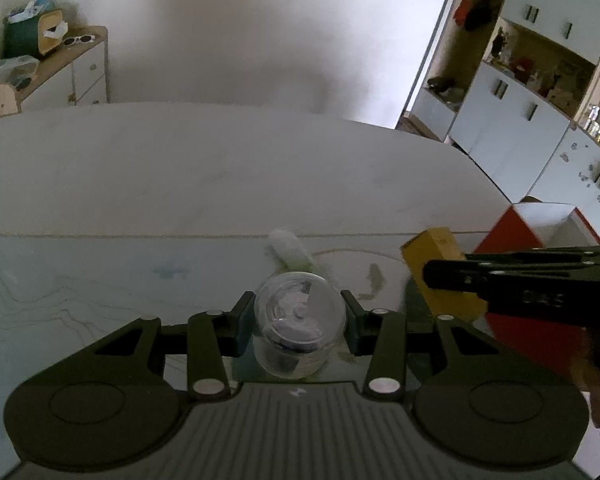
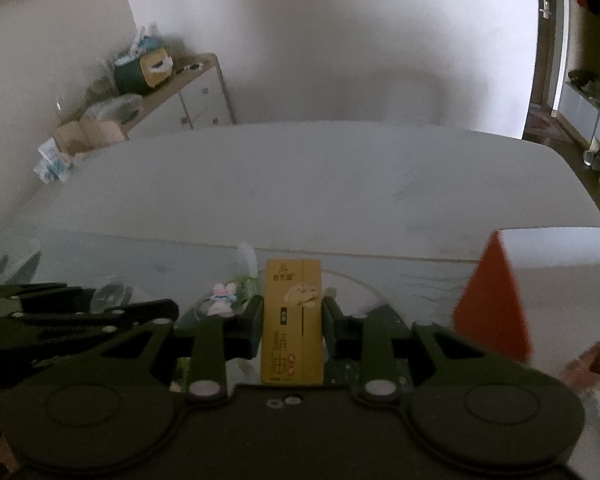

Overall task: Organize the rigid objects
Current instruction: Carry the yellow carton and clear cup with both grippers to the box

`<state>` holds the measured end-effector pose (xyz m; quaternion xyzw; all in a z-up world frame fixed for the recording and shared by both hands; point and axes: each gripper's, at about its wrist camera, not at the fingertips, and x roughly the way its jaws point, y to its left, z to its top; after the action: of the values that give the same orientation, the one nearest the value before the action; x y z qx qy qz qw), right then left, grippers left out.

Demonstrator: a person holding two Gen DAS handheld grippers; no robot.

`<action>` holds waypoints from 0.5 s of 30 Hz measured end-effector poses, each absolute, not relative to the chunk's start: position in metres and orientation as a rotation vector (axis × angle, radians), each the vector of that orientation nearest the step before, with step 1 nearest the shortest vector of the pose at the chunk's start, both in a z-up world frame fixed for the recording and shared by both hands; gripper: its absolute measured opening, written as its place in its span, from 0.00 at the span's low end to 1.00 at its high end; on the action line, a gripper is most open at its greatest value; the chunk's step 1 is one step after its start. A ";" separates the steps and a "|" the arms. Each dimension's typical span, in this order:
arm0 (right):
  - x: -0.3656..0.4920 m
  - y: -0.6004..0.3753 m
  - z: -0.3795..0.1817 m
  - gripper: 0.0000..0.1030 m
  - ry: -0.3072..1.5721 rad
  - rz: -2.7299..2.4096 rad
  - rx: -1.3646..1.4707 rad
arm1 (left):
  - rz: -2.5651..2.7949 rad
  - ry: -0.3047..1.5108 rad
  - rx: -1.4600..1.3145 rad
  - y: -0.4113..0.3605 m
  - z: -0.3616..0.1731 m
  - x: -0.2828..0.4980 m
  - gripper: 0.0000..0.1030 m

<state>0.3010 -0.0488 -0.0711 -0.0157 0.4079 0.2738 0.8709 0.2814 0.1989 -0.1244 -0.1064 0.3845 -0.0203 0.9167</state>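
1. Clear glass, the small round jar sits clamped between the two pads of the left gripper, something pale and grey blurred inside it.
2. Yellow card, the narrow upright box with dark printed characters is pinched on both sides by the right gripper; from the left wrist view the same box shows to the right of the jar, with the right gripper's dark fingers across it.
3. Below both sits a pale bluish tabletop with faint line markings and a few stains.
4. A whitish tube-like thing, blurred, lies just beyond the jar, and a little pink and blue figure stands to the left of the box.
5. A red and white carton stands near the right edge of the table.
6. Beyond the table's far edge spreads a broad white bed-like surface, then a plain white wall.
7. In the left corner stands a white drawer unit with a wooden top, carrying a dark green container, sunglasses and bags.
8. To the right runs a white shelving wall with open wooden cubbies full of small items.
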 end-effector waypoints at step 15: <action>0.266 -0.120 -0.021 0.28 0.812 0.580 0.006 | -0.115 0.758 -0.184 0.142 -0.065 0.262 0.42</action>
<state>0.2662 -0.1202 -0.0208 0.0026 0.3893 0.2779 0.8782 0.2622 0.1419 -0.0649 -0.0897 0.3691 -0.0562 0.9233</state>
